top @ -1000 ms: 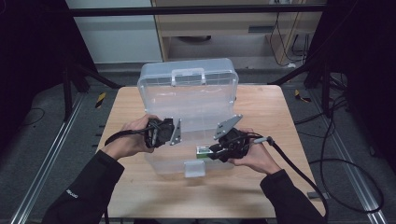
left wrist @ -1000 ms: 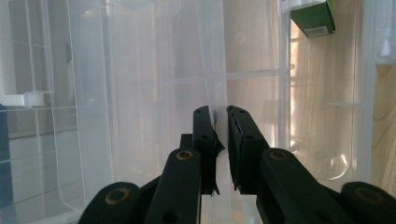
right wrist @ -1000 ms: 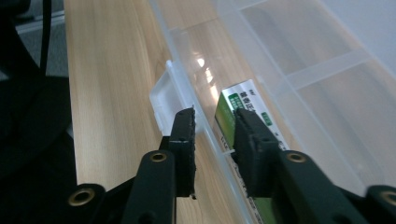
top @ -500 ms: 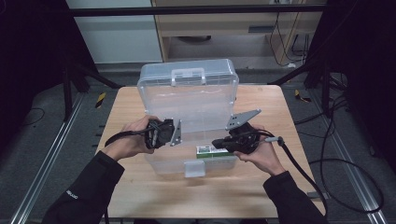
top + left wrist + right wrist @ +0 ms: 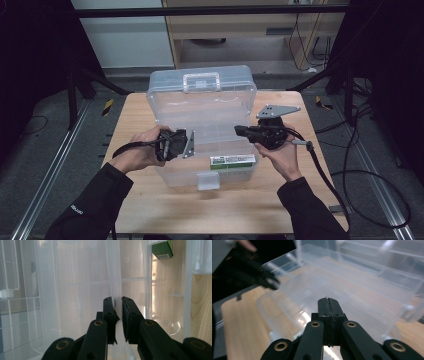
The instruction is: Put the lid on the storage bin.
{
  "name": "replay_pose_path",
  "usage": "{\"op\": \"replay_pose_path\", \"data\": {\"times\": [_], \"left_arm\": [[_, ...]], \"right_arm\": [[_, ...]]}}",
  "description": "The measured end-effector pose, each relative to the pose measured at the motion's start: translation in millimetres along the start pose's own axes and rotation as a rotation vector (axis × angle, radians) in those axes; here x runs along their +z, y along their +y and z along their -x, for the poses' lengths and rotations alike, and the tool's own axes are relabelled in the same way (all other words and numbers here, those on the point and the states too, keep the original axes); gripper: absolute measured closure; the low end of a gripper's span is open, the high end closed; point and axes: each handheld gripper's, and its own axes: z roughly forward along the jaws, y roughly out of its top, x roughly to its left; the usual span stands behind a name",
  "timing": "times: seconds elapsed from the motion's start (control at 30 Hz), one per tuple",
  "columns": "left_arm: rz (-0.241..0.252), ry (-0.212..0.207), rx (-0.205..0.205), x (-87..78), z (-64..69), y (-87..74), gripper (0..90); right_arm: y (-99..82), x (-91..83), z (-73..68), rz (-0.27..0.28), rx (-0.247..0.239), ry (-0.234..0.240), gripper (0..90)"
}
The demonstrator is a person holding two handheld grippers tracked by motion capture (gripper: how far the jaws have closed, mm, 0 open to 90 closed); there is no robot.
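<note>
A clear plastic case [image 5: 172, 176] stands open on the wooden table [image 5: 150, 210], its lid [image 5: 202, 102] tilted up at the back. A small green and white carton [image 5: 232, 161] lies in the front right of the base and shows at the top right in the left gripper view [image 5: 162, 250]. My left gripper [image 5: 187, 145] is shut on the case's thin left wall [image 5: 113, 285], pinched between its jaws [image 5: 118, 301]. My right gripper [image 5: 240, 130] hovers over the base's right side, shut with nothing in it [image 5: 329, 300].
The case takes up the middle of the table; bare wood lies in front of it and at both sides. A front latch [image 5: 208, 181] sticks out toward me. Cables [image 5: 320, 170] trail off the right edge. Cabinets [image 5: 235, 35] stand behind the table.
My right gripper has pulled back up and to the right, away from the green carton, which stays lying in the case. The left gripper has kept its hold on the wall.
</note>
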Motion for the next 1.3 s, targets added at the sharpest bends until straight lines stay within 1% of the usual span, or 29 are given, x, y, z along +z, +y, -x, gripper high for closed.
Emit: {"op": "replay_pose_path", "data": {"times": [0.2,0.3,0.43,0.57,0.6,0.77,0.8,0.87,0.97,1.03,1.17,1.3], "left_arm": [[-0.005,-0.002,0.000,-0.1,1.1,0.4,80.8],[-0.009,-0.003,0.000,-0.1,1.5,0.9,80.7],[-0.013,-0.007,-0.002,0.0,2.0,1.6,80.8],[-0.020,-0.009,-0.001,0.0,2.5,2.4,80.7],[-0.013,-0.007,-0.002,0.6,2.9,2.3,80.7],[-0.018,-0.006,-0.007,0.8,4.8,2.9,80.7],[-0.020,-0.010,-0.015,0.8,5.5,2.8,80.7],[-0.020,-0.012,-0.017,0.9,5.9,2.9,80.7],[-0.021,-0.015,-0.018,1.1,7.1,3.3,80.6],[-0.035,-0.020,-0.018,0.3,7.6,3.9,80.6],[-0.025,-0.030,-0.030,1.1,9.5,3.3,80.5],[-0.032,-0.043,-0.026,1.8,12.0,4.6,80.4]], "right_arm": [[2.6,1.7,12.3,0.016,0.038,-0.079,90.0],[2.2,2.1,16.7,0.023,0.058,-0.091,90.0],[-0.7,1.5,22.9,0.023,0.085,-0.121,90.0],[-2.6,0.1,29.0,0.028,0.100,-0.137,90.0],[-2.8,-0.3,29.8,0.028,0.101,-0.140,90.0],[-3.0,-1.2,33.8,0.023,0.107,-0.157,90.0],[-3.0,-1.4,34.6,0.025,0.109,-0.160,90.0],[-2.8,-1.8,35.1,0.024,0.112,-0.166,90.0],[-2.6,-2.0,36.3,0.023,0.112,-0.168,90.0],[-2.7,-1.9,37.0,0.020,0.118,-0.166,90.0],[-3.4,-1.7,38.3,0.017,0.124,-0.169,90.0],[-3.6,-2.2,39.7,0.020,0.131,-0.177,90.0]]}}
